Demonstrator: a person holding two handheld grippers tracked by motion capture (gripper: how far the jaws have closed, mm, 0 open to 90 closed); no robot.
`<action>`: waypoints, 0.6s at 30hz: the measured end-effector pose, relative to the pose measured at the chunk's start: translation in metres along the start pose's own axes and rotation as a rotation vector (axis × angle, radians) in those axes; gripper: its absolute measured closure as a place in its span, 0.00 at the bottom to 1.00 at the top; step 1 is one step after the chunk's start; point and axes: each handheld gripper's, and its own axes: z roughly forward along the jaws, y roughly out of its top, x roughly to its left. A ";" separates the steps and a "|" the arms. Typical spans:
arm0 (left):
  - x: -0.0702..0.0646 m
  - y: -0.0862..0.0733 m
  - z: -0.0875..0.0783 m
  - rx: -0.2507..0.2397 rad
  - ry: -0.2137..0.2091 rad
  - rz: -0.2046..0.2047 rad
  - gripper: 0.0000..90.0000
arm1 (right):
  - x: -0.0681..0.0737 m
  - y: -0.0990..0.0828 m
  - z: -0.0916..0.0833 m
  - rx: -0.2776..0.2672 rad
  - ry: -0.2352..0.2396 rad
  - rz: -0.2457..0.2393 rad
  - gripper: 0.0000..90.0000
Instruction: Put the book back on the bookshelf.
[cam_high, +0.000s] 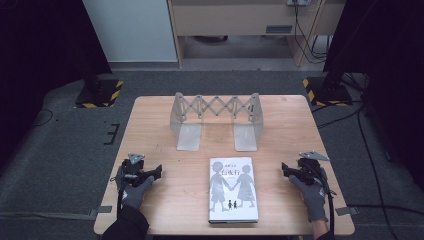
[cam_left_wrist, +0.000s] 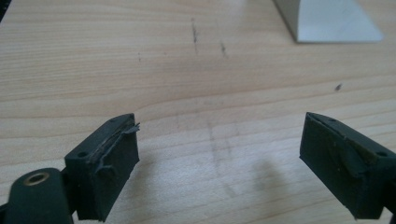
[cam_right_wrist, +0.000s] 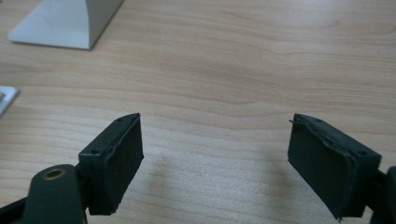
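One book lies flat, cover up, on the wooden surface, at its near edge. The grey cover bears two dark silhouetted figures holding hands, two smaller figures beneath them, and a title in characters too small to read. One expanding metal book rack with two upright ends stands just beyond the book, apart from it. Two grippers are present. The left gripper rests left of the book, jaws spread, nothing between them. The right gripper rests right of the book, likewise released and empty.
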 end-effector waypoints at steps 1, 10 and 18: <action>-0.001 0.000 -0.001 -0.008 -0.005 -0.001 0.13 | 0.001 0.000 -0.002 -0.006 0.005 -0.002 0.21; -0.015 0.004 -0.015 -0.070 -0.064 -0.005 0.13 | 0.012 0.005 -0.016 -0.064 0.072 -0.012 0.21; -0.025 0.008 -0.024 -0.098 -0.102 -0.024 0.15 | 0.022 0.010 -0.029 -0.115 0.110 -0.014 0.20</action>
